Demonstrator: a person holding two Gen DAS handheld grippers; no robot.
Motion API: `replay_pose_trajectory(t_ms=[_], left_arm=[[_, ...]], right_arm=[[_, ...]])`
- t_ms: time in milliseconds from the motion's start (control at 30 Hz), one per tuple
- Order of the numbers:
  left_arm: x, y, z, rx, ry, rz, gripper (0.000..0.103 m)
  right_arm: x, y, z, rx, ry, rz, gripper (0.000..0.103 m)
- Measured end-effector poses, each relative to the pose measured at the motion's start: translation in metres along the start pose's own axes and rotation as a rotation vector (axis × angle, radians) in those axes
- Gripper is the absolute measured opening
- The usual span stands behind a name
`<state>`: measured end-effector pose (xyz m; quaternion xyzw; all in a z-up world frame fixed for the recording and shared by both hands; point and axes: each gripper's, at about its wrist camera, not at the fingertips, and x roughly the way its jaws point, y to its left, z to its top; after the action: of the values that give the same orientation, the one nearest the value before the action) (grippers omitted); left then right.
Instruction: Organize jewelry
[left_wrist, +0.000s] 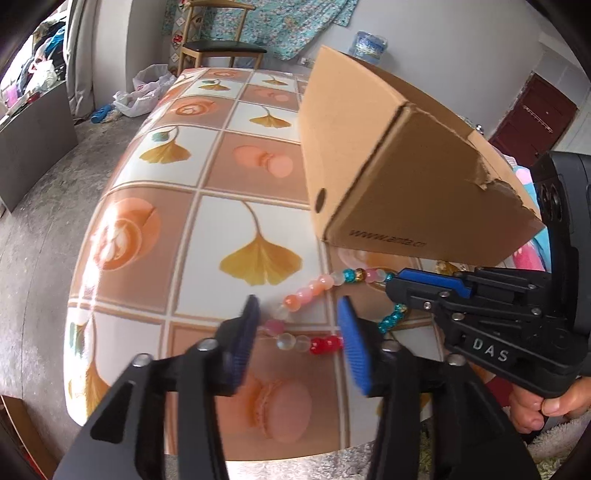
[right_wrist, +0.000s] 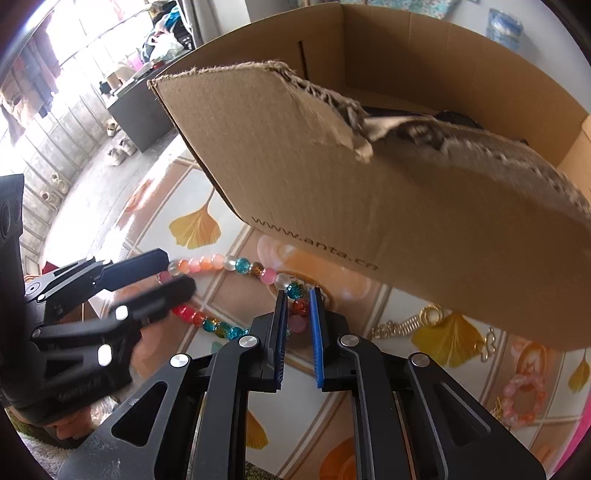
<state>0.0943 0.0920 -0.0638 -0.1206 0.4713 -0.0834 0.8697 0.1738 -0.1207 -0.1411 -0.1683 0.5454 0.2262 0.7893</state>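
Beaded necklace (right_wrist: 236, 264) stretched across the counter (left_wrist: 236, 166)

It runs between the grippers: left gripper (left_wrist: 297, 332) jaws apart around it, right gripper (right_wrist: 298, 314) jaws pinching it.

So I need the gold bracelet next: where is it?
In the right wrist view, the gold bracelet lies on the table right of the right gripper, under the box's near edge.

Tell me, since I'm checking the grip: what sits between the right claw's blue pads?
In the right wrist view, the beaded necklace runs between the right claw; a red-orange bead sits there, pads pressing it.
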Motion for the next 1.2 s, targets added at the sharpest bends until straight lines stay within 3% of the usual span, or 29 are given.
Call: replay_pose_trajectory(t_ms=[33,67,267,567,800,1000,1200], left_arm=[[0.001,-0.004,0.000,0.016,0.003,0.006,0.074],[0.002,-0.007,-0.001,0.032,0.009,0.019,0.083],[0.006,-0.007,-0.001,0.033,0.010,0.029,0.098],[0.006,-0.006,-0.001,0.062,0.005,0.028,0.098],[0.005,0.000,-0.001,0.024,-0.014,-0.011,0.098],[0.007,-0.007,-0.003,0.084,0.006,0.025,0.098],[-0.003,0.002,-0.005,0.030,-0.027,-0.014,0.097]], right_arm=[[0.002,0.002,0.003,0.004,0.000,0.000,0.010],[0.002,0.001,0.002,0.008,-0.001,0.000,0.010],[0.002,-0.005,0.002,0.029,-0.001,0.020,0.010],[-0.005,-0.022,-0.004,0.032,-0.011,0.037,0.010],[-0.008,-0.030,-0.006,0.035,-0.015,0.046,0.010],[-0.010,-0.028,-0.006,0.032,-0.011,0.038,0.010],[-0.011,-0.028,-0.006,0.047,-0.012,0.044,0.010]])
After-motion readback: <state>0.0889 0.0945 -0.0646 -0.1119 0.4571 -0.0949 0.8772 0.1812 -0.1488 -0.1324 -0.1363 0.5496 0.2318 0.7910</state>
